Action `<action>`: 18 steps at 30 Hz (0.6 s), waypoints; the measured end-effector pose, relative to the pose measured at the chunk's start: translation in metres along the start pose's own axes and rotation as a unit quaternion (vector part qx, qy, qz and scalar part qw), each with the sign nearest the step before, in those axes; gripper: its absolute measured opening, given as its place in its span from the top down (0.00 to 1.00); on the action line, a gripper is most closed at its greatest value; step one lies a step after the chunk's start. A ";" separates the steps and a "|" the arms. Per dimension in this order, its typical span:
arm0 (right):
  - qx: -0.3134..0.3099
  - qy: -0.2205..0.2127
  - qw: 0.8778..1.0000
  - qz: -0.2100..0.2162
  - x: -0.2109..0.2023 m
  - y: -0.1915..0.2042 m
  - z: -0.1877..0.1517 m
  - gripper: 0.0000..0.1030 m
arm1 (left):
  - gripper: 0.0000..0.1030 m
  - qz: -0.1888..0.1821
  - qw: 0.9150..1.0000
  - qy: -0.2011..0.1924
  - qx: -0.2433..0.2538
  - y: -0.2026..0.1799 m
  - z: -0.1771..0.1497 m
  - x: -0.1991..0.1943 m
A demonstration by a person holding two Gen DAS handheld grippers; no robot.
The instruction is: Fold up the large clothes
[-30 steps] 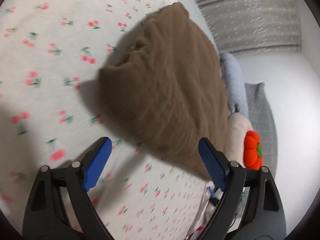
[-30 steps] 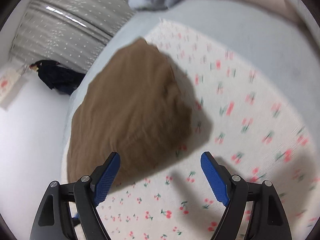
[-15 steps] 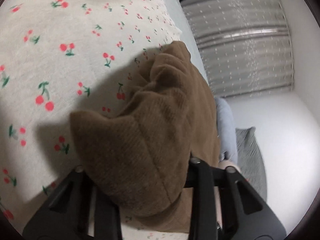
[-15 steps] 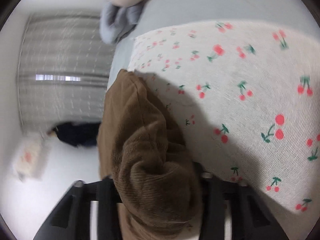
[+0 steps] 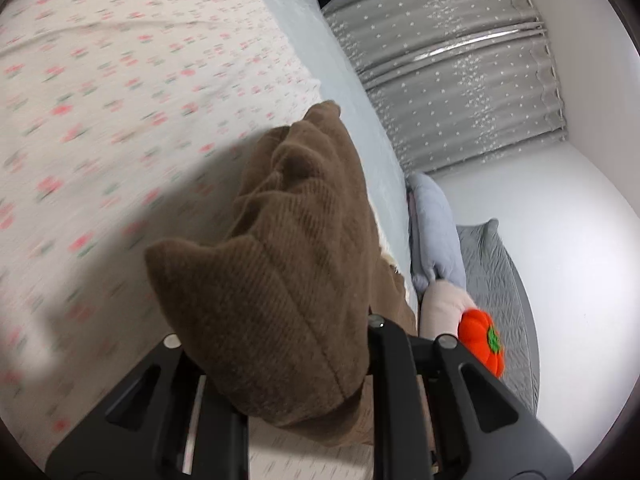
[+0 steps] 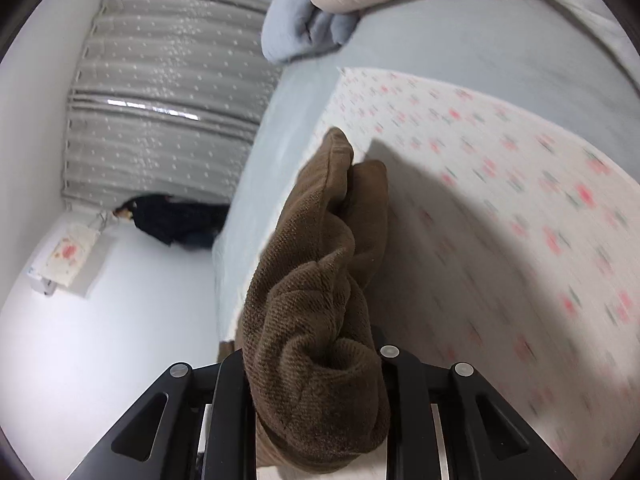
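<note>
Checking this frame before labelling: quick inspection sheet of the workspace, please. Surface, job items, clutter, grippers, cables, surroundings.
Surface: bed with a cherry-print sheet over a pale blue cover; the print is motion-blurred.
Job's things: one brown ribbed garment, bunched, pinched at two spots and raised off the sheet.
Clutter: grey-blue cloth, pink plush with an orange pumpkin toy, and a grey quilted pillow at the bed's edge.
Grippers: left gripper and right gripper have both just been closing, each with the garment between its jaws, and grip it now; fabric hides the pads.
Cables: nothing seen.
Surroundings: grey star-print curtain, white wall, dark clothing pile beside the bed.
</note>
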State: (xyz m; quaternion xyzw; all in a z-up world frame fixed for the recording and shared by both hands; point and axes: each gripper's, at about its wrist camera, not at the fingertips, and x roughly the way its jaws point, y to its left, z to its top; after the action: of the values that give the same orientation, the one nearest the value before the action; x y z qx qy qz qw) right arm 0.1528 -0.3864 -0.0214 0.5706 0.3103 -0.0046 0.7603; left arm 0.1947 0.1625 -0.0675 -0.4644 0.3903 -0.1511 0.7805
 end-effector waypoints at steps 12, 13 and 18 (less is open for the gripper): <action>0.006 0.022 0.995 -0.096 -0.037 -0.095 -0.031 0.52 | 0.45 0.145 0.987 0.055 0.033 0.059 -0.034 -0.012; 0.000 0.011 0.995 -0.098 -0.047 -0.093 -0.030 0.49 | 0.45 0.163 0.984 0.047 0.053 0.051 -0.032 -0.015; -0.121 -0.089 0.972 -0.178 -0.092 -0.046 -0.025 0.44 | 0.44 0.229 0.968 0.014 0.103 0.017 -0.034 -0.012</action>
State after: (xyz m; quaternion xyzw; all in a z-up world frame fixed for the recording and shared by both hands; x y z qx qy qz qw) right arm 0.0501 -0.4131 -0.0213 0.4074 0.3362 -0.1535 0.8351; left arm 0.1593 0.1583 -0.0853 -0.2773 0.4791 -0.0144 0.8327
